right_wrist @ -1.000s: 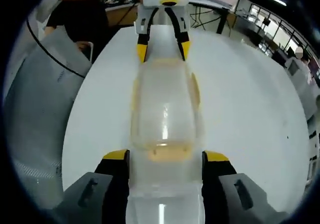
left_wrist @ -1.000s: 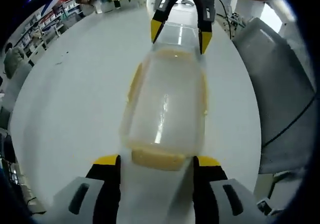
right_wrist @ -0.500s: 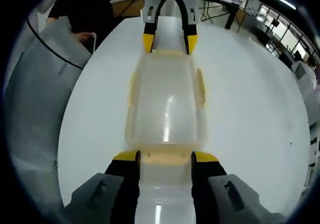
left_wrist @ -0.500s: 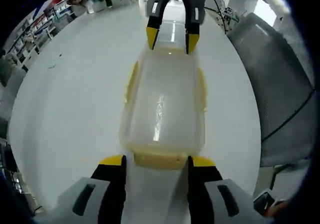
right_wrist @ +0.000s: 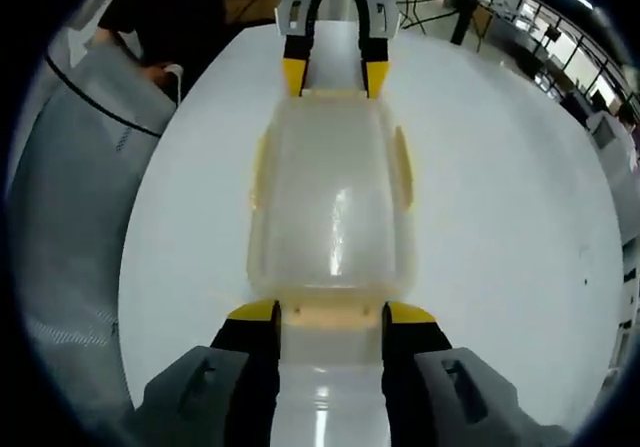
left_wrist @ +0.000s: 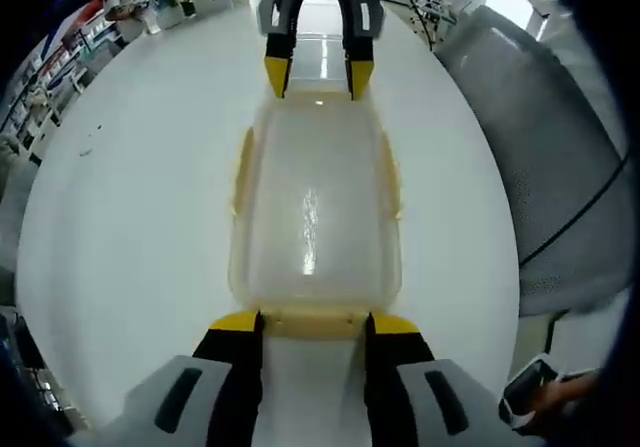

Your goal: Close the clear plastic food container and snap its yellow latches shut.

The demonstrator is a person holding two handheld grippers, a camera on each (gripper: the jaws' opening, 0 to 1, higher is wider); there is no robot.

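The clear plastic container (left_wrist: 312, 207) lies lengthwise on the white table, lid on, with yellow latches (left_wrist: 241, 167) along its long sides. My left gripper (left_wrist: 313, 325) is at the near short end, its jaws closed in against both ends of the yellow end latch (left_wrist: 312, 319). At the far end is my right gripper (left_wrist: 318, 77), yellow tips at the container's edge. In the right gripper view the container (right_wrist: 332, 207) runs away from my right gripper (right_wrist: 331, 315), which clasps its own yellow end latch (right_wrist: 331, 313). The left gripper (right_wrist: 334, 77) sits opposite.
The round white table (left_wrist: 130, 197) has bare surface on both sides of the container. A grey mesh chair (left_wrist: 545, 157) stands close to the table edge. A person's hand (right_wrist: 160, 70) and dark clothing are near that chair. Shelves and a plant are beyond the table.
Both grippers' jaws have narrowed, coming in from beside the container ends onto the yellow end latches. The left jaws closed a little more in the last half second. The container stays put.
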